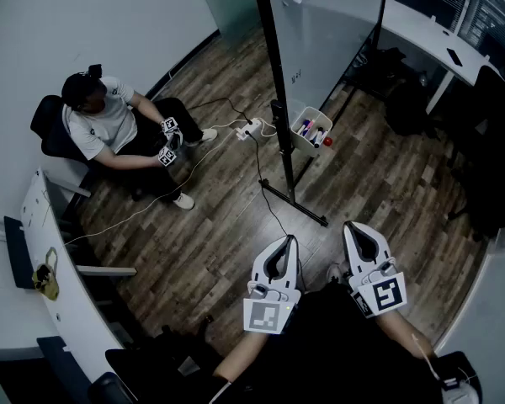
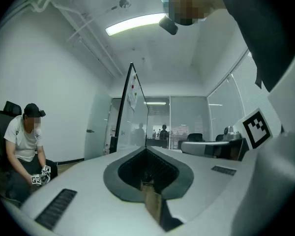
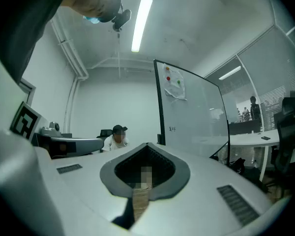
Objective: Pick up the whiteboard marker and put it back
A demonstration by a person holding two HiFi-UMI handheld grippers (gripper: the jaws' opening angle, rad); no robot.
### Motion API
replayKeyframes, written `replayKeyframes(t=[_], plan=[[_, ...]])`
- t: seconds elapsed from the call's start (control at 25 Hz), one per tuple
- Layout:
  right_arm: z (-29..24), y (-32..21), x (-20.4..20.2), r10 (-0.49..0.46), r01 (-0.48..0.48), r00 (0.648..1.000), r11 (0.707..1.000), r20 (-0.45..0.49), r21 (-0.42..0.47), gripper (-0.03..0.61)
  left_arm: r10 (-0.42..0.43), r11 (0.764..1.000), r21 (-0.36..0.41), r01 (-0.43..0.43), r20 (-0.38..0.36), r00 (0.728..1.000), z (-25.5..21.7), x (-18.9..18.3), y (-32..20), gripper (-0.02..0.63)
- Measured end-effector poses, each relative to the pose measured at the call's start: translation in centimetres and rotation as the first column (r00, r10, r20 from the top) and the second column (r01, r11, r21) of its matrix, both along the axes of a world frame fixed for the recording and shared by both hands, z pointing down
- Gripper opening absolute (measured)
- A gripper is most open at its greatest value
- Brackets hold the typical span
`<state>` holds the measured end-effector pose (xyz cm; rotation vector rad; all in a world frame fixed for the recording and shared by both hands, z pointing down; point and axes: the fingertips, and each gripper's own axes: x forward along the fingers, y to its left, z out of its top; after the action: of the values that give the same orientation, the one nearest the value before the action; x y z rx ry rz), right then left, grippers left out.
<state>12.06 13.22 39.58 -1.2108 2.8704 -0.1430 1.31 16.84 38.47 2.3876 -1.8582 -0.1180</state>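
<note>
The whiteboard marker (image 1: 308, 128), one of several slim coloured sticks, sits in the white plastic bin (image 1: 300, 146) at the foot of the black-framed whiteboard stand (image 1: 269, 49). It is toward twelve o'clock from both tools and well apart from them. The left gripper (image 1: 291, 240) and right gripper (image 1: 351, 225) are closed tight on nothing (both held level). I'd step closer first, part one pair of jaws before reaching down, and take a single marker by its middle.
</note>
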Motion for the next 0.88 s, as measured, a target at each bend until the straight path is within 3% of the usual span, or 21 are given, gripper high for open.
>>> replayKeyframes(t=[0.88], plan=[[0.0, 1.0, -1.8, 0.053, -0.053, 0.999, 0.999, 0.003, -0.01, 0.014, 0.043, 0.999, 0.017, -0.043, 0.0, 0.999, -0.1, -2.1, 0.0, 0.002]])
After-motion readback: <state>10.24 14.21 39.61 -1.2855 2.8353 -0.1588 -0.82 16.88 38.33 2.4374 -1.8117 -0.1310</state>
